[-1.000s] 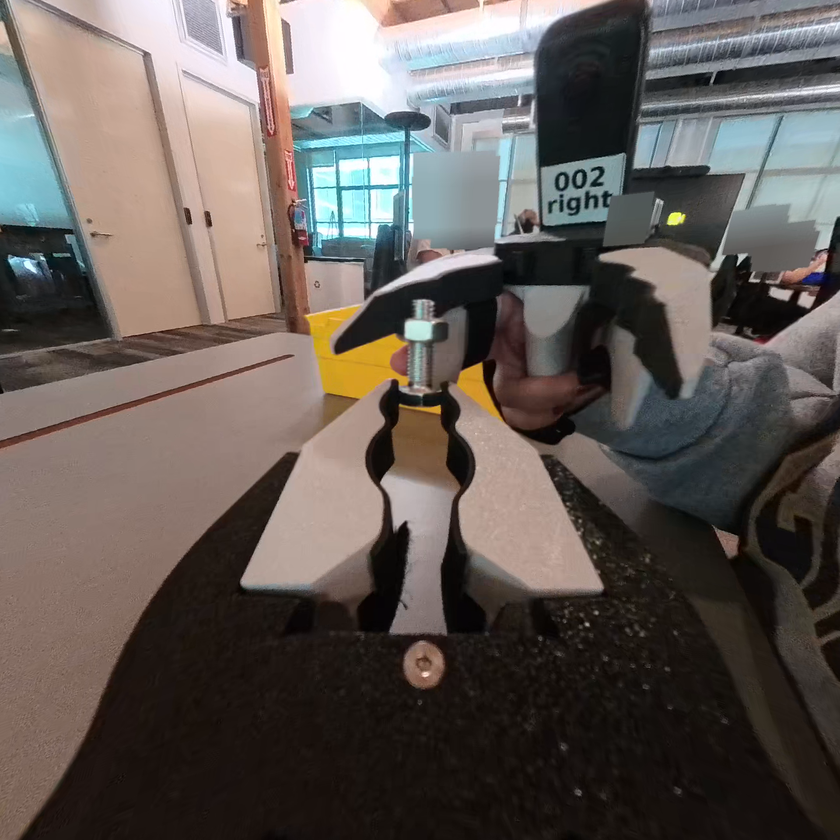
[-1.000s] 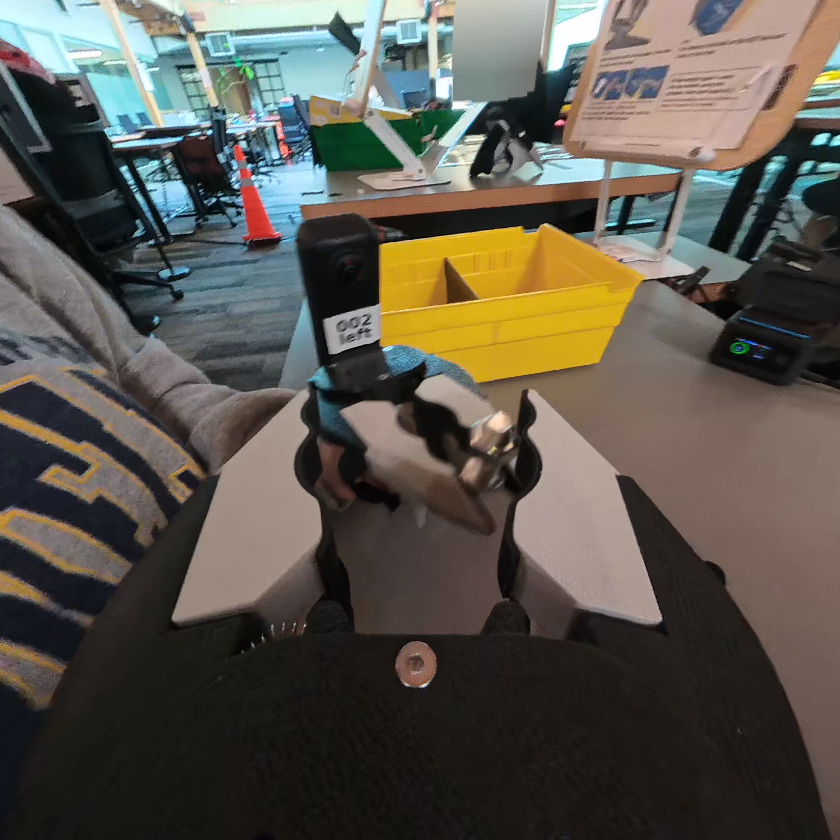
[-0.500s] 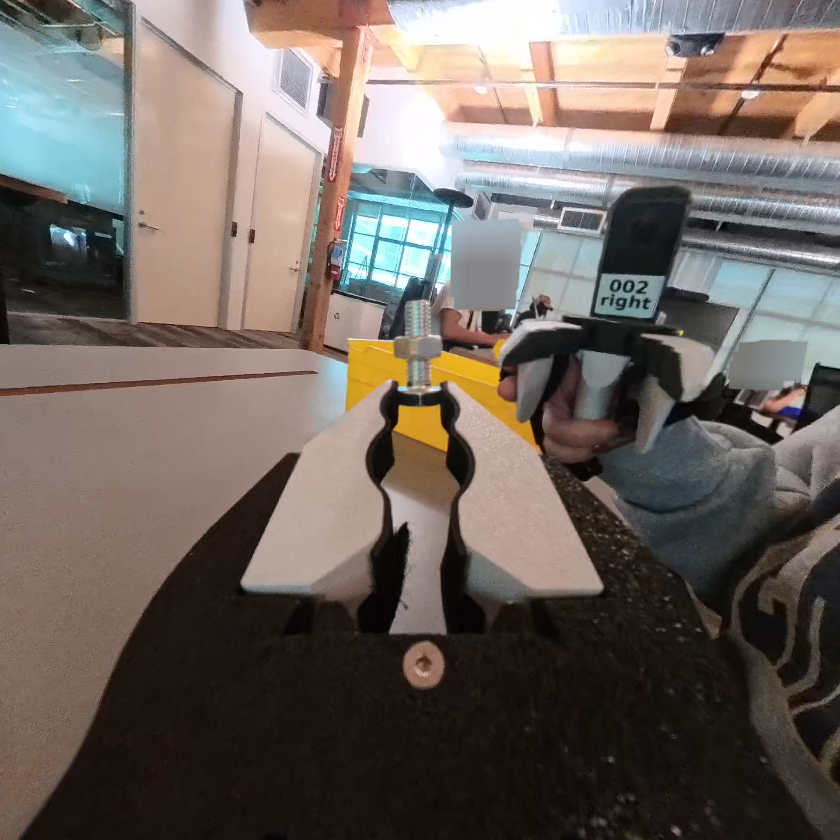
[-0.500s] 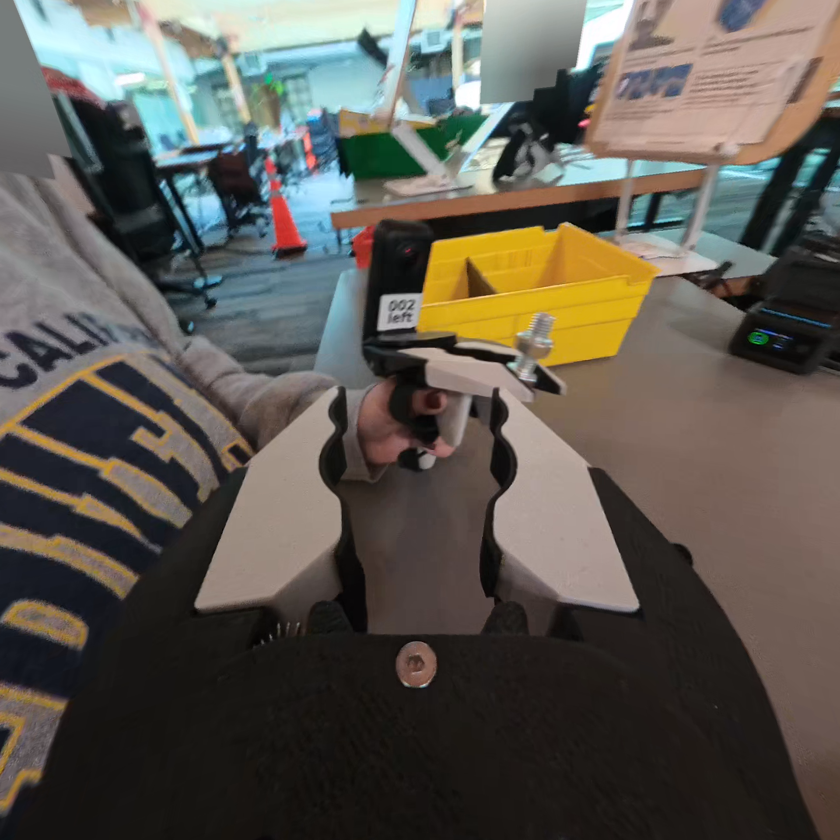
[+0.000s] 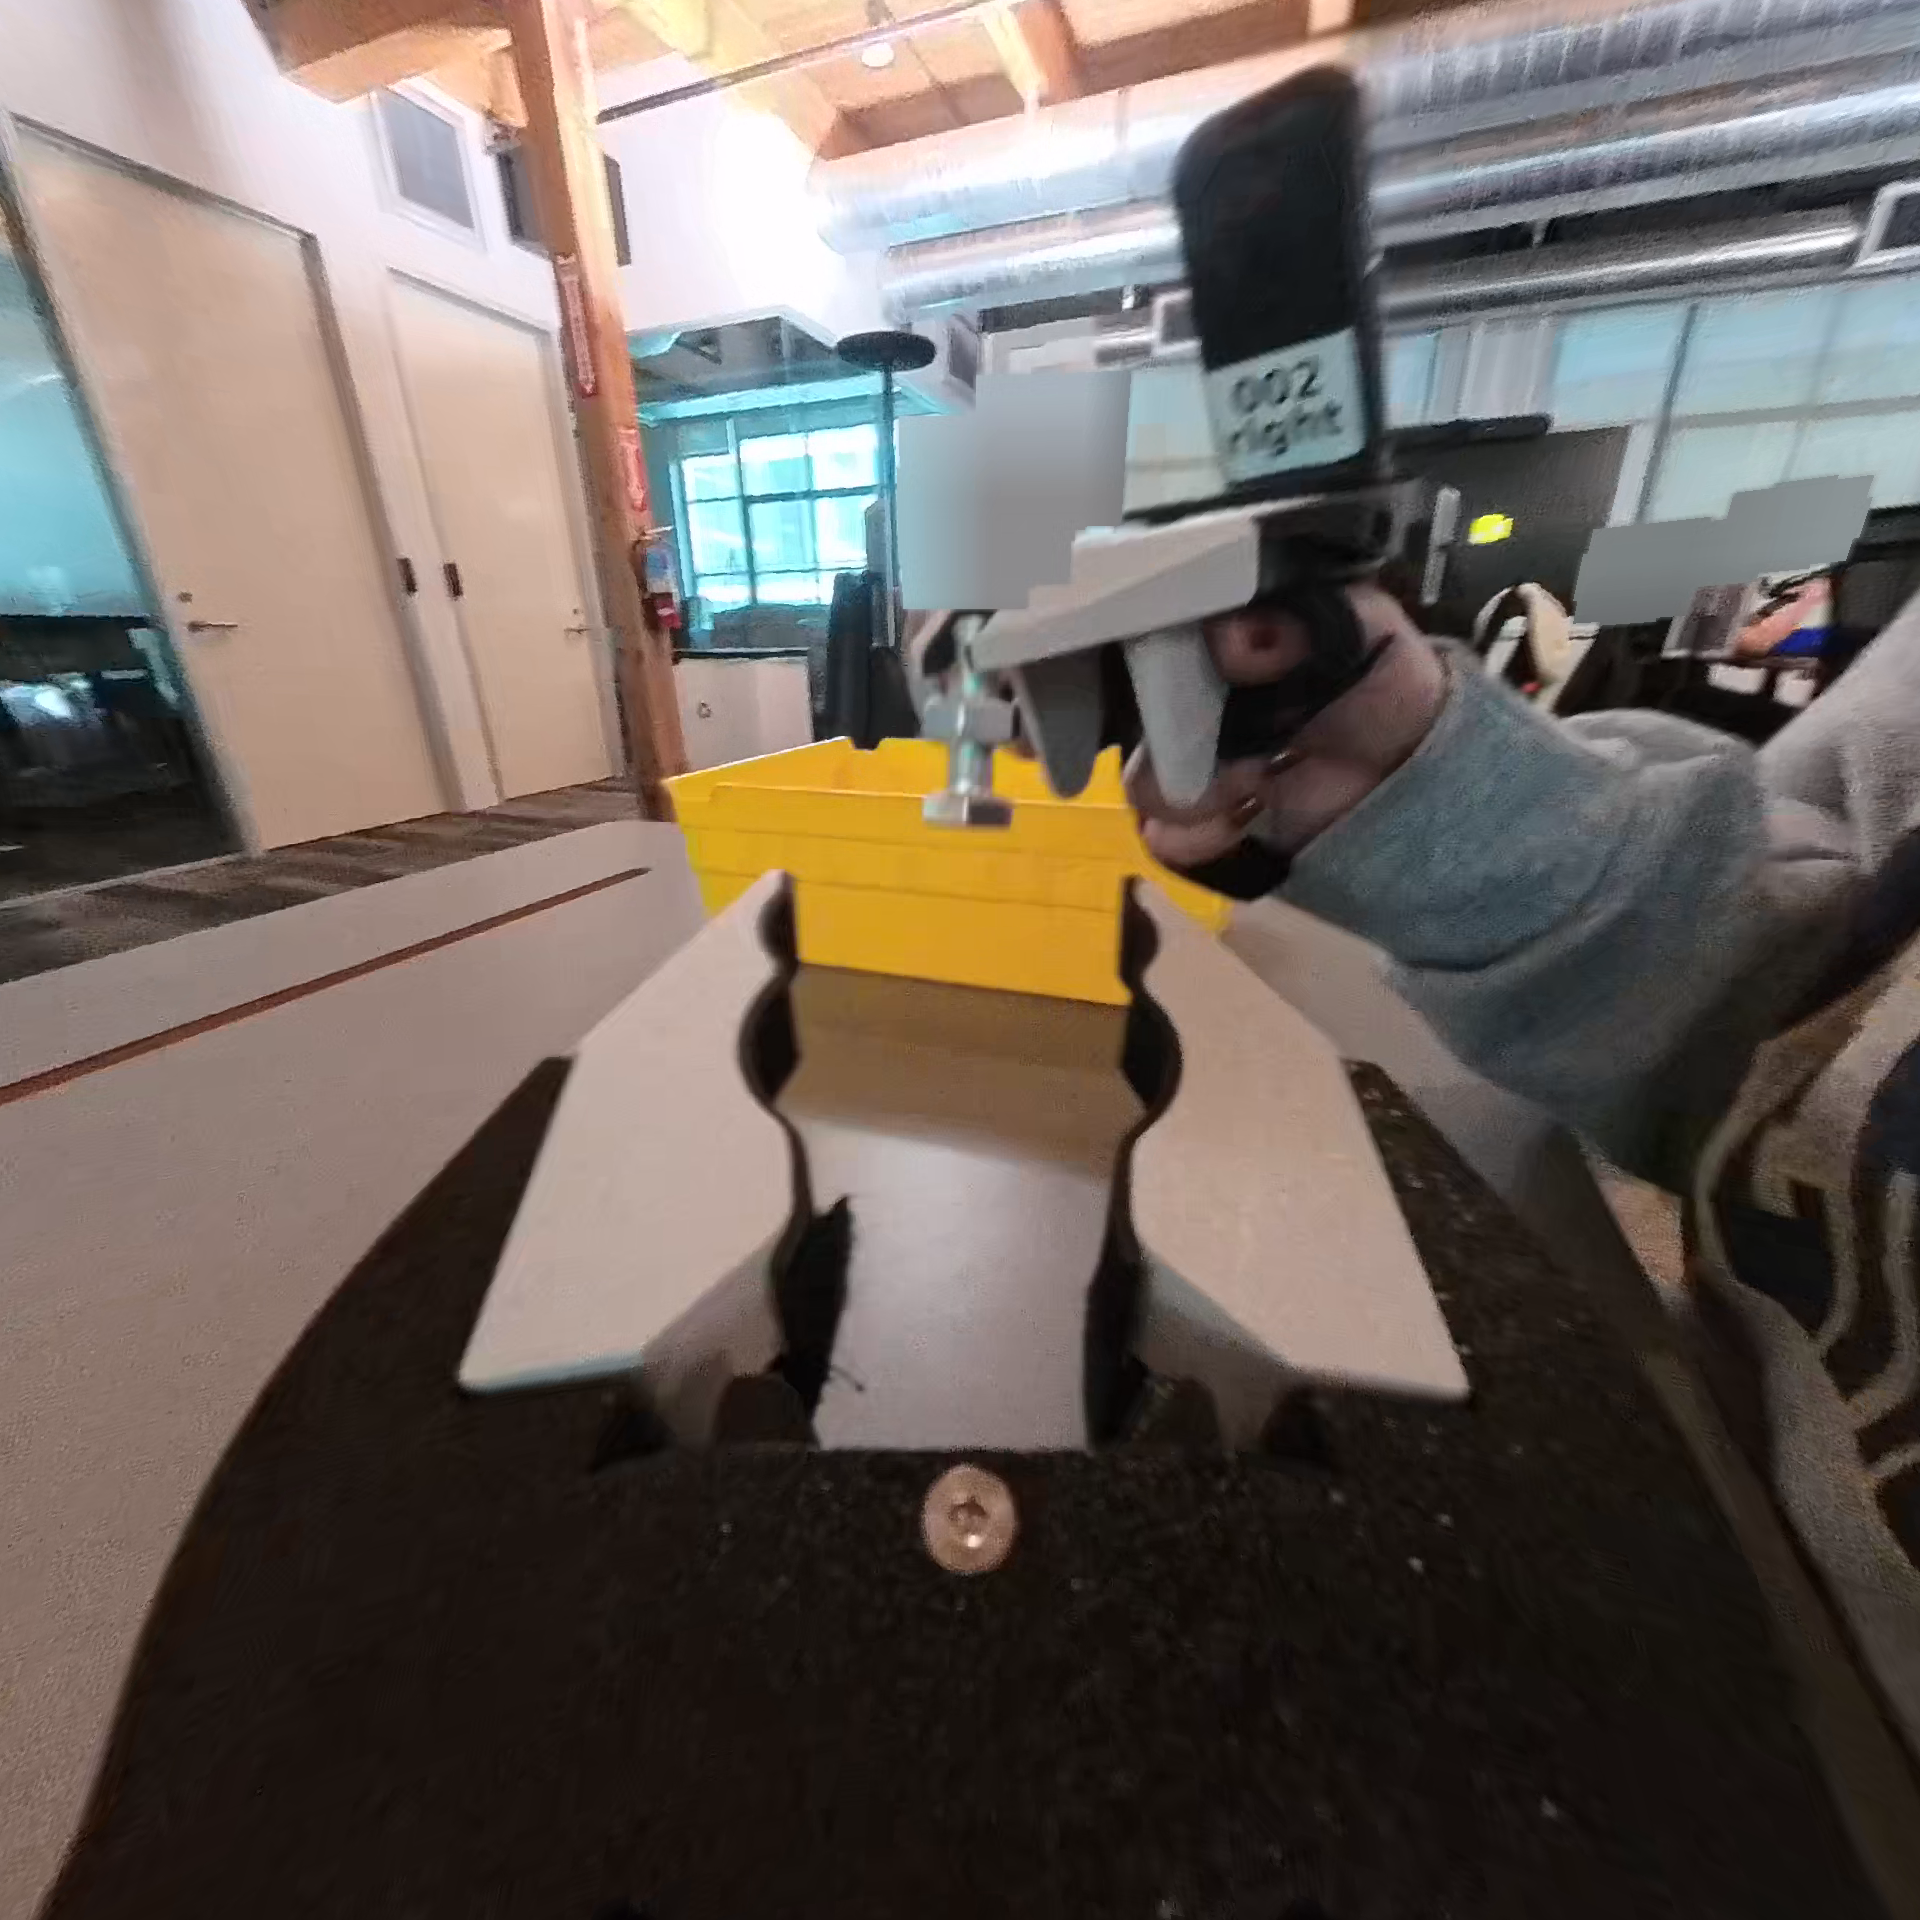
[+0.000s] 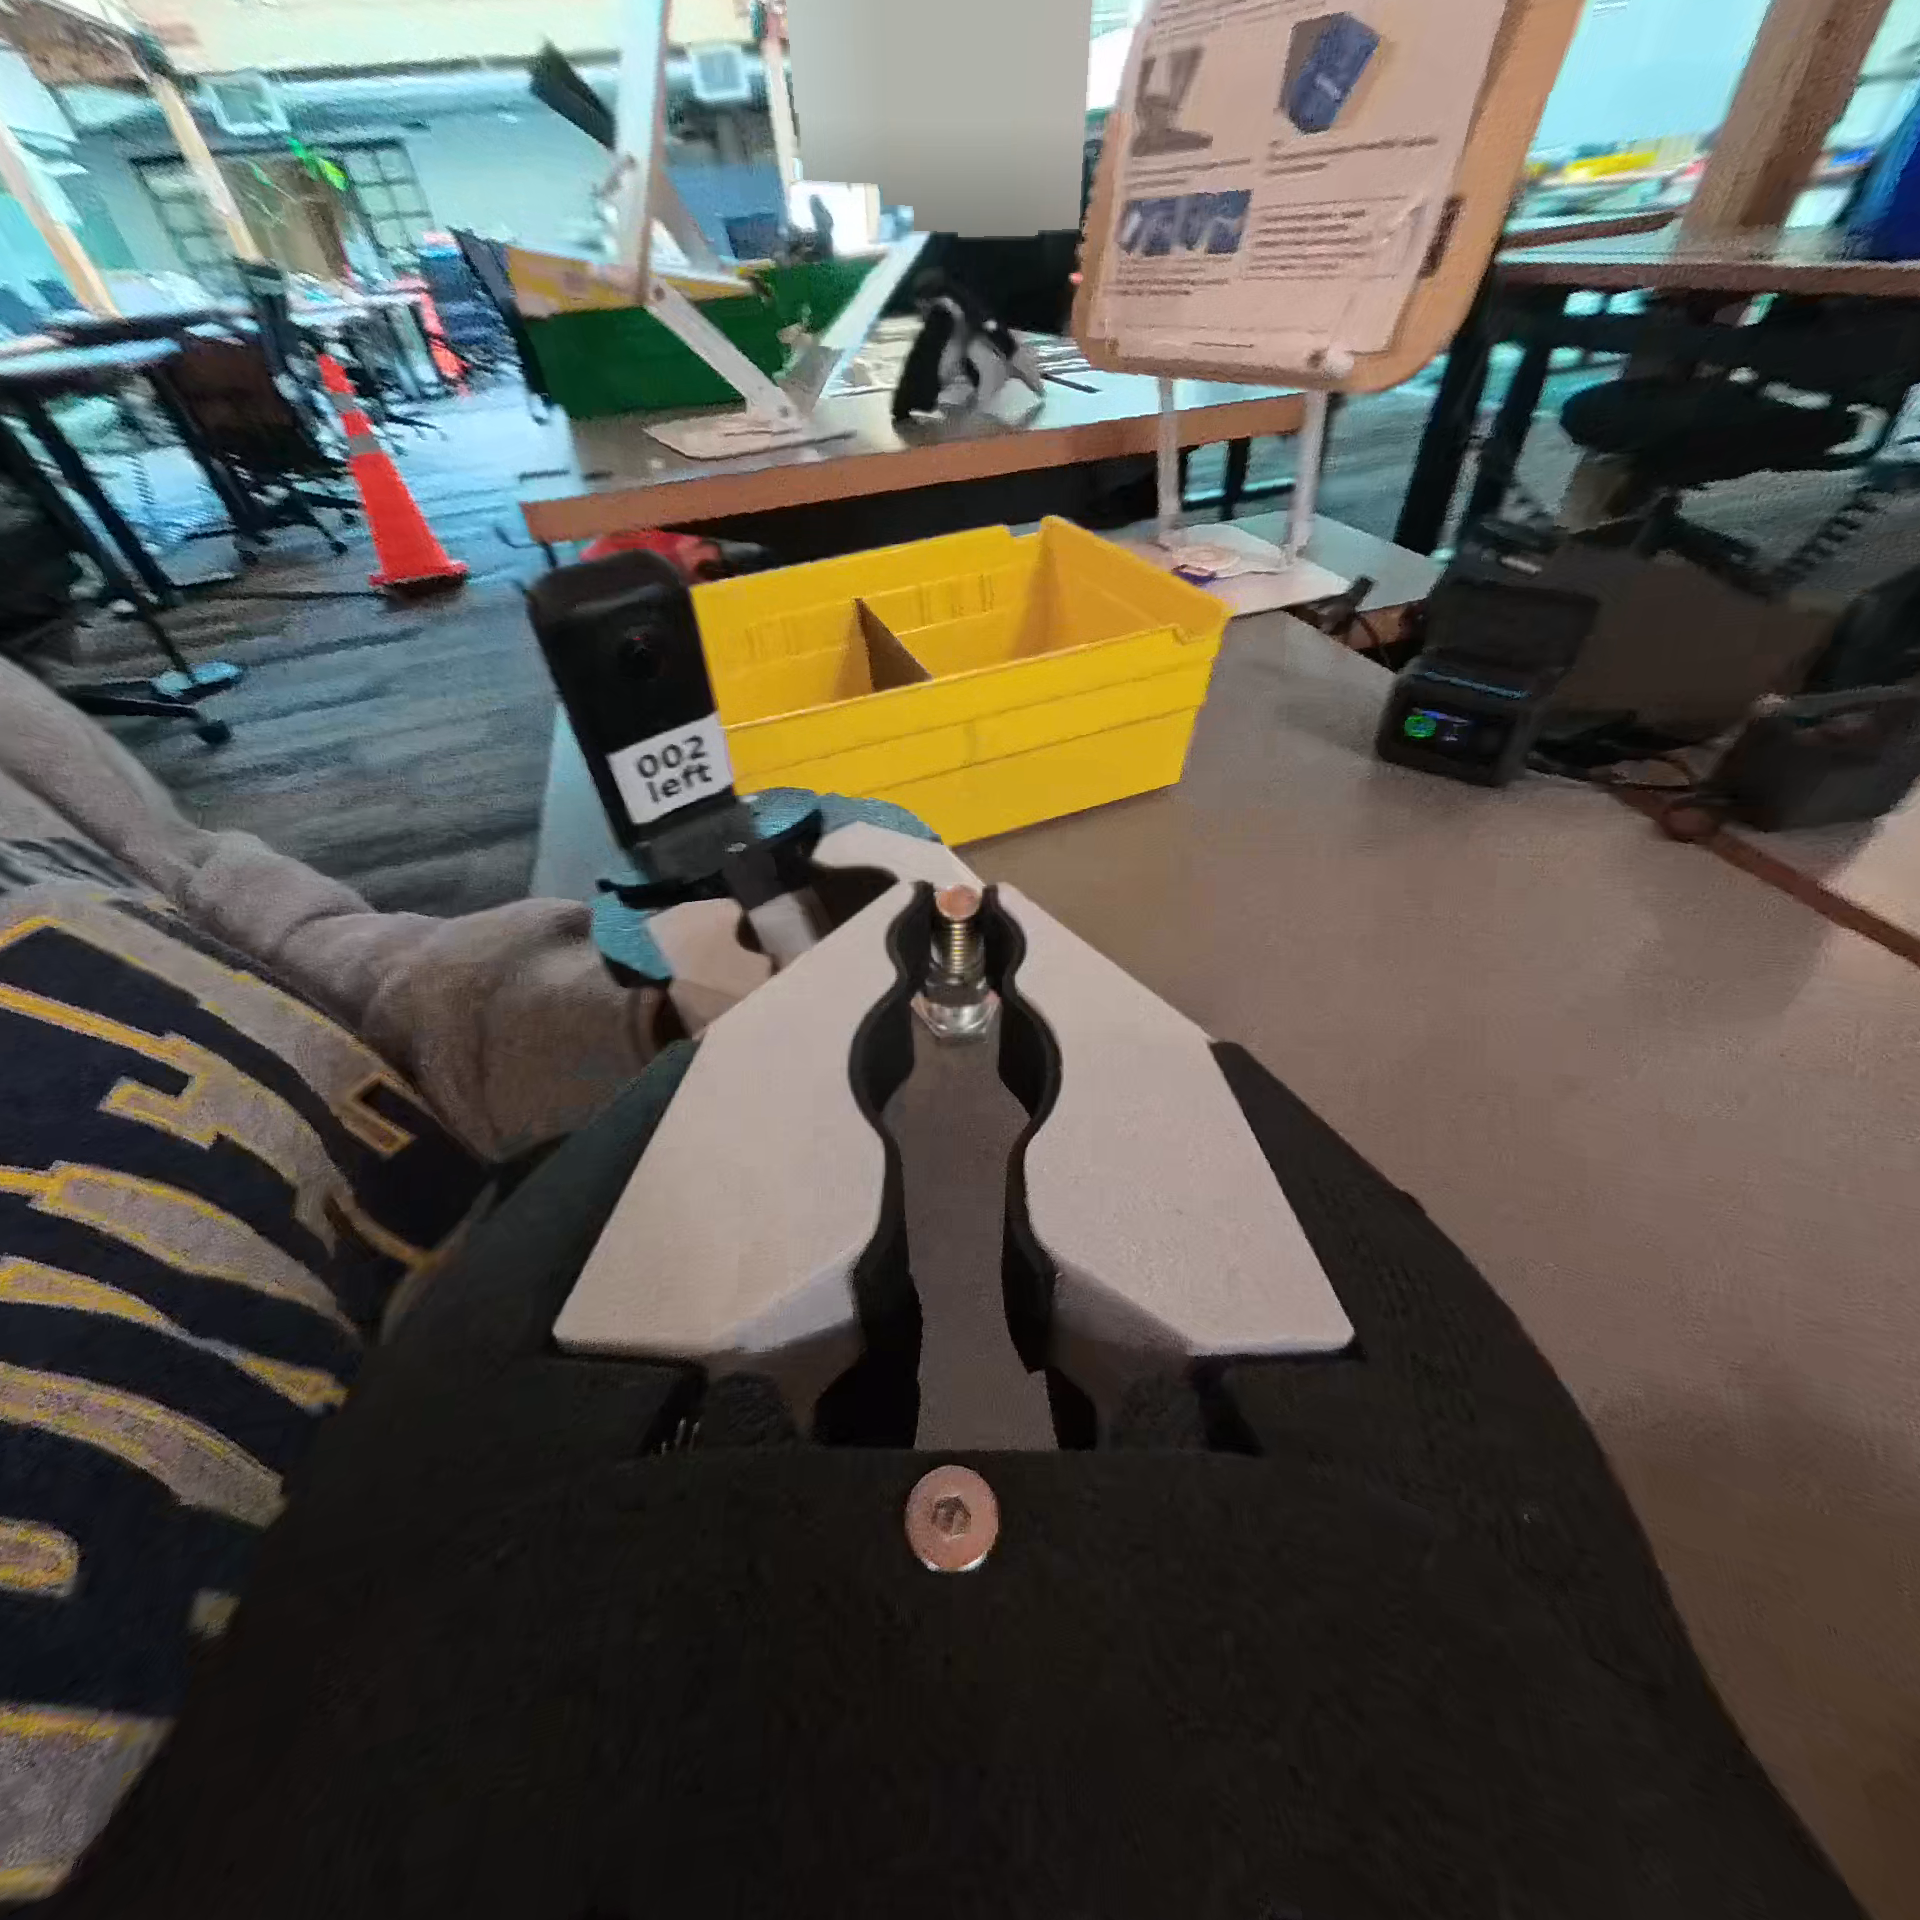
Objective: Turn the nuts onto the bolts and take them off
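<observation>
In the right wrist view my right gripper (image 6: 956, 899) is shut on the threaded end of a silver bolt (image 6: 956, 951). The nut (image 6: 954, 1013) sits on the shaft just inside the fingertips. In the left wrist view the right gripper (image 5: 966, 649) holds that bolt (image 5: 966, 769) hanging head-down over the yellow bin, with the nut (image 5: 966, 717) under its fingers. My left gripper (image 5: 958, 904) is open wide and empty, below and in front of the bolt. It also shows in the right wrist view (image 6: 727, 914), just left of my right fingers.
A yellow divided bin (image 6: 966, 707) stands on the grey table (image 6: 1455, 1039) straight ahead, also in the left wrist view (image 5: 935, 925). A small black device (image 6: 1475, 696) sits at the right. A board on a stand (image 6: 1278, 177) is behind the bin. A person's grey sleeve (image 5: 1558, 883) is close by. My two grippers' fingertips are within a few centimetres of each other.
The bolt with its nut passed from the left gripper to the right. The right jaws closed on the threaded end, the left jaws opened and let go, and the bolt now hangs head-down.
</observation>
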`<action>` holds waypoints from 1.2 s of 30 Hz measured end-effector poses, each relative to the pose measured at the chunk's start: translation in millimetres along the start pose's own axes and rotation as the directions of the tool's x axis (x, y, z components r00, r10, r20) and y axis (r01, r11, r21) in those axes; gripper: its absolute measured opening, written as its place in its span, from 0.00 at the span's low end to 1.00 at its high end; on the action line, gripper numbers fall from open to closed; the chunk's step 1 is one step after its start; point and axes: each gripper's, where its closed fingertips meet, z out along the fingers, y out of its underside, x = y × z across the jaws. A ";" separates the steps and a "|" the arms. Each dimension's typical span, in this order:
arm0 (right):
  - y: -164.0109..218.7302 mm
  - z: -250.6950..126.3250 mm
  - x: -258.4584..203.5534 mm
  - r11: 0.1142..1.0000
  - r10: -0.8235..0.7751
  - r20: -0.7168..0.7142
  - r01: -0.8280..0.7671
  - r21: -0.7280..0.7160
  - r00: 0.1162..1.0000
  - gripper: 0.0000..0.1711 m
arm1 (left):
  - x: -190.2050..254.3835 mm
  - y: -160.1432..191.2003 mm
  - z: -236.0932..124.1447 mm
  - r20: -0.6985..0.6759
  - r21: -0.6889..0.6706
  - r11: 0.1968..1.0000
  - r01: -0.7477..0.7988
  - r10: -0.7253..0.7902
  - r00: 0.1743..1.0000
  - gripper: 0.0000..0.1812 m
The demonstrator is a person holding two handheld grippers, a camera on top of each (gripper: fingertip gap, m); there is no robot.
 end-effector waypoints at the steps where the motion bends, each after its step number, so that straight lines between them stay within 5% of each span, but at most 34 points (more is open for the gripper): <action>1: -5.0 -16.8 13.9 1.000 -0.027 -0.081 0.026 -0.018 0.996 0.05 | -4.8 4.6 2.1 0.042 -0.031 0.999 -0.008 0.010 0.999 0.46; 3: -7.0 -64.0 51.6 0.994 -0.050 -0.273 0.021 -0.110 0.961 0.05 | -9.8 12.3 5.1 0.083 -0.078 0.997 -0.002 0.009 0.997 0.57; 5: 12.6 -123.3 91.4 0.952 -0.059 -0.462 -0.090 -0.293 0.885 0.05 | -10.6 13.6 6.3 0.092 -0.083 0.997 0.002 0.005 0.996 0.58; 9: 88.0 -237.0 149.3 0.642 -0.183 -0.677 -0.435 -0.632 0.713 0.05 | -12.0 15.4 7.5 0.108 -0.096 0.995 -0.004 0.015 0.994 0.57; 13: 154.6 -261.0 162.0 0.340 -0.127 -0.598 -0.531 -0.776 0.792 0.05 | -11.8 17.6 8.0 0.106 -0.108 0.994 -0.001 0.013 0.994 0.55; 17: 189.9 -255.1 165.1 0.235 -0.043 -0.581 -0.557 -0.797 0.813 0.05 | -13.5 17.5 6.7 0.112 -0.104 0.995 0.006 0.005 0.994 0.54; 19: 194.0 -244.3 169.7 0.276 -0.019 -0.587 -0.560 -0.781 0.809 0.06 | -15.4 16.9 5.5 0.123 -0.102 0.995 0.013 0.000 0.992 0.54; 22: 180.8 -241.9 174.0 0.362 -0.048 -0.643 -0.586 -0.725 0.765 0.21 | -20.4 17.2 2.5 0.152 -0.107 0.994 0.019 -0.003 0.988 0.54; 25: 112.0 -226.5 181.1 0.690 -0.119 -0.735 -0.477 -0.545 0.668 0.25 | -26.7 13.8 -0.8 0.191 -0.091 0.996 0.014 0.003 0.982 0.54; 28: 12.0 -181.2 152.9 0.974 -0.094 -0.760 -0.101 -0.205 0.643 0.19 | -37.8 8.8 -6.2 0.271 -0.083 0.996 -0.039 0.060 0.961 0.50; 30: -33.7 -146.5 117.4 0.987 -0.066 -0.732 0.153 0.052 0.678 0.13 | -46.7 5.9 -11.1 0.339 -0.089 0.992 -0.090 0.115 0.934 0.48; 32: -32.5 -113.4 98.6 0.960 0.007 -0.711 0.194 0.201 0.703 0.11 | -53.2 2.1 -15.9 0.395 -0.093 0.986 -0.140 0.166 0.904 0.49; 36: 18.9 -57.8 90.7 0.948 -0.047 -0.715 0.257 0.189 0.697 0.08 | -62.1 -1.5 -23.6 0.466 -0.113 0.974 -0.196 0.227 0.855 0.49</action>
